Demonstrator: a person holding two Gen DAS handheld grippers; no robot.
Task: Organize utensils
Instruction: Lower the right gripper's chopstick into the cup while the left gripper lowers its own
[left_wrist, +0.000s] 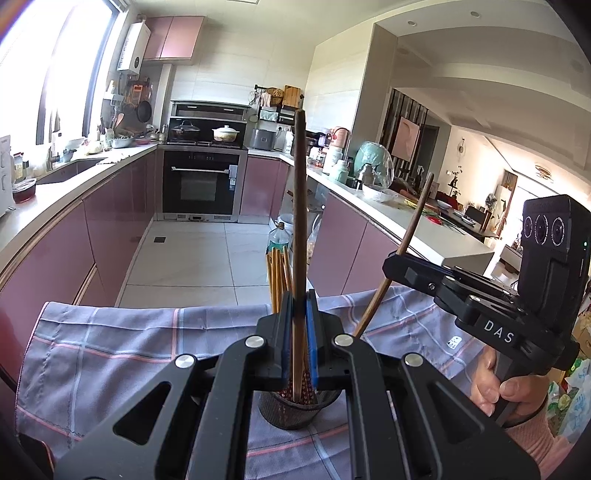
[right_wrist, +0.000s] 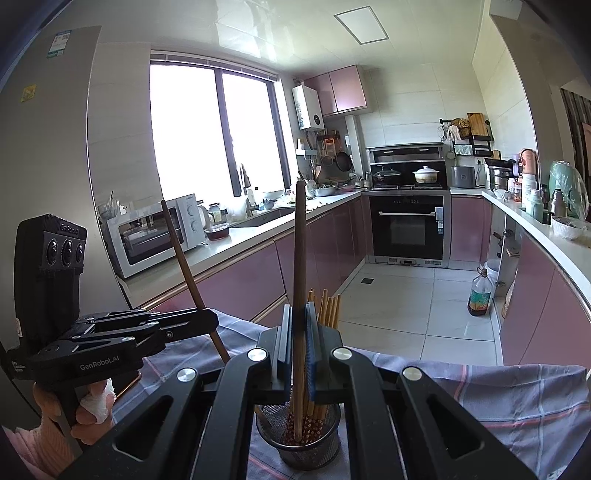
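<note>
From the left wrist view, the left gripper (left_wrist: 299, 325) stands over the round black mesh holder (left_wrist: 295, 408) on the blue checked cloth (left_wrist: 110, 343), the cloth's far edge close behind and free floor beyond; its blue pads clamp a dark brown wooden chopstick (left_wrist: 299, 206), upright, its lower end inside the holder beside the pale bamboo chopsticks (left_wrist: 277, 277).

From the right wrist view, the right gripper (right_wrist: 300, 339) is closed on a second dark chopstick (right_wrist: 300, 258), upright, its lower end in the same holder (right_wrist: 299, 439); the cloth (right_wrist: 498, 398) lies free to the right.
</note>
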